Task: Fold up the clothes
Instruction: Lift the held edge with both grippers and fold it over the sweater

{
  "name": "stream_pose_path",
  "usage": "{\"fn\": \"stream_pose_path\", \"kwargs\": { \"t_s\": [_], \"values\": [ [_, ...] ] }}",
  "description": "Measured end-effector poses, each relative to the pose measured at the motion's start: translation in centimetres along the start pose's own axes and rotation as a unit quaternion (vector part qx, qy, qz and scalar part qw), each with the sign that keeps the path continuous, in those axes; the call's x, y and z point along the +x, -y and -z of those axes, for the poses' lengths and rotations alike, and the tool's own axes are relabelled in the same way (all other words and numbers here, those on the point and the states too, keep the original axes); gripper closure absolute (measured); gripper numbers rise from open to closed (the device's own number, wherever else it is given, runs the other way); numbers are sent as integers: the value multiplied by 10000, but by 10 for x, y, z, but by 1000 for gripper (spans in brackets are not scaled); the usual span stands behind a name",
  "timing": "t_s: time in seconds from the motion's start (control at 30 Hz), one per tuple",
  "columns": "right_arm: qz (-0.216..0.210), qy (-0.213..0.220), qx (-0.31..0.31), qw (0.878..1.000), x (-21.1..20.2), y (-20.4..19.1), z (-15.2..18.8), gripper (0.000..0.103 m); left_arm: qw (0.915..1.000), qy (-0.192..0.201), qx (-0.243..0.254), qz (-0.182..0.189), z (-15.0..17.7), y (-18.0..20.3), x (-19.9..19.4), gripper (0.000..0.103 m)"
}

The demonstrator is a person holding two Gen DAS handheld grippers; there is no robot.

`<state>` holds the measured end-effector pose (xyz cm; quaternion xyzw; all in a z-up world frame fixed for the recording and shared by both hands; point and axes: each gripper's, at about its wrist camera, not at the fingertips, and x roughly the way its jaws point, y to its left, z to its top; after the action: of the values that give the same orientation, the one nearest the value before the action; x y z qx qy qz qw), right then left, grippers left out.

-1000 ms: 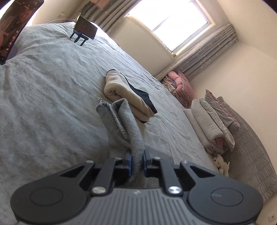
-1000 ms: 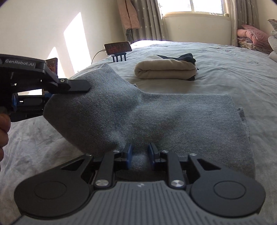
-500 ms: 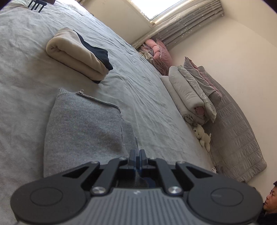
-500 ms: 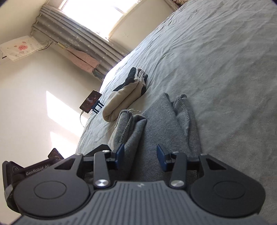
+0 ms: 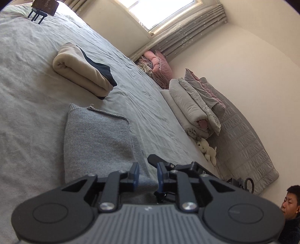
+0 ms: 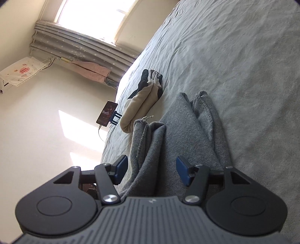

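A grey knit garment (image 5: 97, 142) lies folded on the grey bed sheet (image 5: 28, 112). My left gripper (image 5: 147, 176) hangs over its near edge with jaws opening; cloth shows in the gap, and the pads stand off it. From the other side, my right gripper (image 6: 152, 171) is rolled on its side, its jaws opening wide around the garment's (image 6: 180, 135) bunched layers, with the blue pads (image 6: 121, 169) clear of the cloth. One finger of the right gripper (image 5: 155, 159) shows just beyond my left fingers.
A folded beige and black pile (image 5: 82, 75) (image 6: 142, 101) lies farther up the bed. A phone on a stand (image 5: 44, 7) (image 6: 107, 112) sits near the bed's far edge. Rolled quilts (image 5: 195, 107), pink pillows (image 5: 159, 65) and a plush toy (image 5: 206, 150) line the wall side. A person (image 5: 290, 202) is low at the right.
A second ago both grippers held the grey garment up by its edges. It now lies folded on the bed and both jaws have opened off it. The right gripper has rolled sideways.
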<state>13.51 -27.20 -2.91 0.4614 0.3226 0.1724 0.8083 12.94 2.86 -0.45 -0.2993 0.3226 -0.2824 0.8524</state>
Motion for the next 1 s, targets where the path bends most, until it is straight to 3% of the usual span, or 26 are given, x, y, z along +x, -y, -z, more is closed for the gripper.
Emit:
{"fn": "stream_pose_path", "kwargs": {
  "t_s": [0.13, 0.33, 0.37, 0.47, 0.57, 0.67, 1.0],
  "values": [
    [30, -85, -24, 10000, 14, -6, 2, 41, 9992, -89, 218, -326, 8, -13, -2, 84],
    [294, -139, -663, 9973, 34, -26, 14, 38, 9974, -204, 676, -151, 28, -10, 12, 84],
    [376, -121, -882, 9953, 36, -29, 18, 41, 9968, -220, 762, -112, 31, -8, 14, 83],
    [678, -105, -1435, 9873, 42, -37, 25, 71, 9960, -147, 868, -130, 31, -5, 12, 78],
    [644, -80, -1514, 9863, 41, -35, 24, 81, 9981, -93, 601, -34, 25, -11, 6, 78],
    [533, -47, -1573, 9861, 34, -40, 21, 84, 9987, 10, 510, -32, 20, -13, -1, 77],
    [216, 241, -1434, 9891, 4, -42, -11, 84, 9940, 367, 987, -298, 5, -5, 0, 79]
  ]
}}
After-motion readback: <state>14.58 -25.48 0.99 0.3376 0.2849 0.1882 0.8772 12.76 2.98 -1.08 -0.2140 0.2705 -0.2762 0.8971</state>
